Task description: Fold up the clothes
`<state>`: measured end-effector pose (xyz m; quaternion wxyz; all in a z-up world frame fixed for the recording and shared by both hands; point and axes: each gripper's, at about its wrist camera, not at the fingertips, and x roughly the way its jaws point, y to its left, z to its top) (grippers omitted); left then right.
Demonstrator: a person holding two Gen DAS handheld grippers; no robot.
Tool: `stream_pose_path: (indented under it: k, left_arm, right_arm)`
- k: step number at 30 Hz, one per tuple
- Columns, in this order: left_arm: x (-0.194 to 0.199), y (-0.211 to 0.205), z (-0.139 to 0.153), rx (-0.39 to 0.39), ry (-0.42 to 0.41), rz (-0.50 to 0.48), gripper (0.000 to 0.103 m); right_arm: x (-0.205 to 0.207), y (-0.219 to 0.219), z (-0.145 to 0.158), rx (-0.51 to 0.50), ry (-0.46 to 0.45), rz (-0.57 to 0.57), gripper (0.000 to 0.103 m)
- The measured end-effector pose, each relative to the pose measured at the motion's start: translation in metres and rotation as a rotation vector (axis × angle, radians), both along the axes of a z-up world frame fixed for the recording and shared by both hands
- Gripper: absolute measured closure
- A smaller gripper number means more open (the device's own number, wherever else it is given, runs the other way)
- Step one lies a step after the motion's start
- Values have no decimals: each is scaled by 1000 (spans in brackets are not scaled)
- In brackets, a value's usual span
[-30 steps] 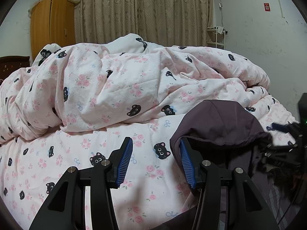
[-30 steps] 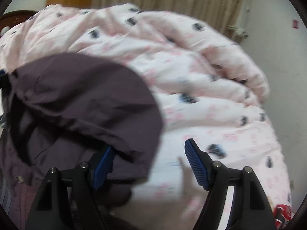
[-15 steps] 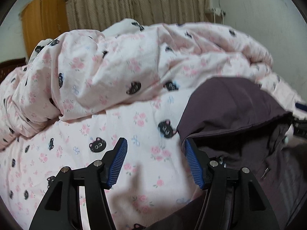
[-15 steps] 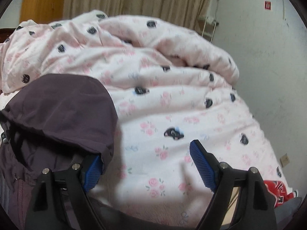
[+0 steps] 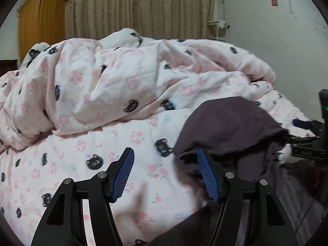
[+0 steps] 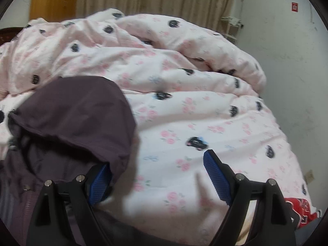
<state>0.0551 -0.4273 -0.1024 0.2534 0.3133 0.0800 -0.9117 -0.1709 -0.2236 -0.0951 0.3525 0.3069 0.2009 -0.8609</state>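
A dark purple hooded jacket (image 5: 225, 127) lies on the pink bed cover, its hood puffed up and open toward me. My left gripper (image 5: 166, 176) hangs open just left of the hood, with its right pad (image 5: 207, 176) at the hood's rim. In the right wrist view the hood (image 6: 78, 112) fills the left side. My right gripper (image 6: 158, 180) is open, and its left pad (image 6: 100, 184) is partly tucked under the hood's edge. The right gripper (image 5: 302, 138) also shows at the right border of the left wrist view, beside the hood.
A crumpled pink duvet (image 5: 133, 78) with black cat faces is heaped behind the jacket. A wooden wardrobe (image 5: 41, 20), beige curtains (image 5: 139, 8) and a white wall (image 6: 287, 61) stand beyond the bed. A red item (image 6: 297, 207) lies past the bed's right edge.
Both views have shifted a little around the hood, and the right gripper is back at the edge of the left wrist view. Both grippers stayed open; the hood keeps its shape.
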Motion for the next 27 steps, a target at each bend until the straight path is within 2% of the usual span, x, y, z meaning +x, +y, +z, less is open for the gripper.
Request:
stream_pose_path:
  k: [2,7,14,20,27]
  left_arm:
    - [-1,3,2,11,10,-34,44]
    - [-20,15,-13,-12,-70,-80,44]
    - [-46,14,-31,1,-134,-82,44]
    - [-62,13,-42,-76,-190,-77,44]
    - [-75,10,-45,-208,-205,-32,39]
  right_arm:
    - [5,-3,1,-14,-6,38,15]
    - [17,-13,0,-9,-9,120,15]
    - [17,-24,-15,36,-23,130,15]
    - [11,-29,-23,62,-43,144,15]
    - [3,-45,-33,102,13,143,15]
